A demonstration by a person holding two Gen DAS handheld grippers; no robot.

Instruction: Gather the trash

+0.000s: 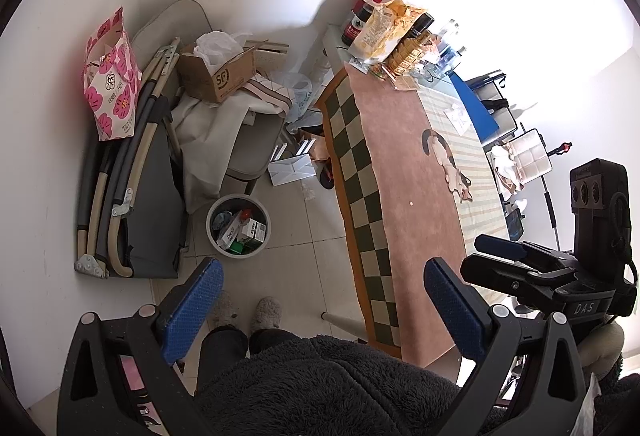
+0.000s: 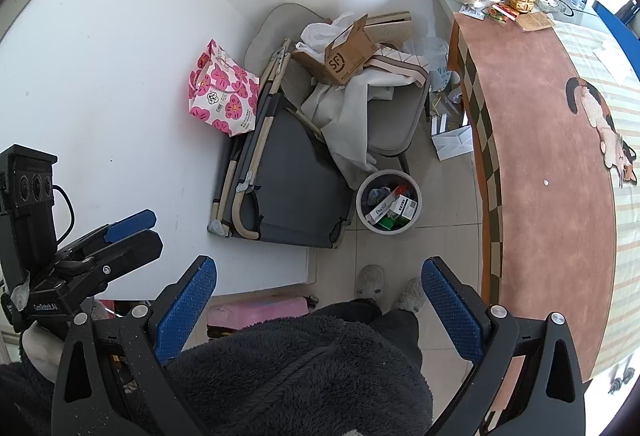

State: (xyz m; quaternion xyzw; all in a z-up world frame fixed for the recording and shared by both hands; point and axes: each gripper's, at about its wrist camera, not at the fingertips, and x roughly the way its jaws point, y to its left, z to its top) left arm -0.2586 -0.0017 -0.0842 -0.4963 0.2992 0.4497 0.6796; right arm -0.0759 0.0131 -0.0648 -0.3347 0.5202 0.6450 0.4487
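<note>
1. Left wrist view: the left gripper (image 1: 324,310) hangs above the floor with its blue pads spread wide and nothing between them.
2. The bin (image 1: 238,225), a round white pail, stands upright on the tiles, mouth up, ahead of the jaws and toward the left finger, well apart from it.
3. In the bin lie a white box (image 1: 253,228) and a long white carton (image 1: 229,232), its long axis slanting up to the right, with a green item and grey scraps beneath.
4. The table (image 1: 400,171), under a pink cloth with a checkered edge, runs away to the right; a small white scrap (image 1: 411,203) lies on it.
5. The right gripper (image 1: 500,246) shows at the right edge, side-on, its pads close together.
6. Right wrist view: the right gripper (image 2: 320,310) is likewise wide apart and empty.
7. The bin (image 2: 389,201) sits ahead, between the fingers' lines but far beyond them, just beside the table (image 2: 540,155).
8. The same carton (image 2: 382,209) slants in it beside the box (image 2: 404,207).
9. The scrap (image 2: 546,181) lies on the cloth, right of the bin.
10. The left gripper (image 2: 128,226) appears at left; its gap cannot be judged here.
</note>
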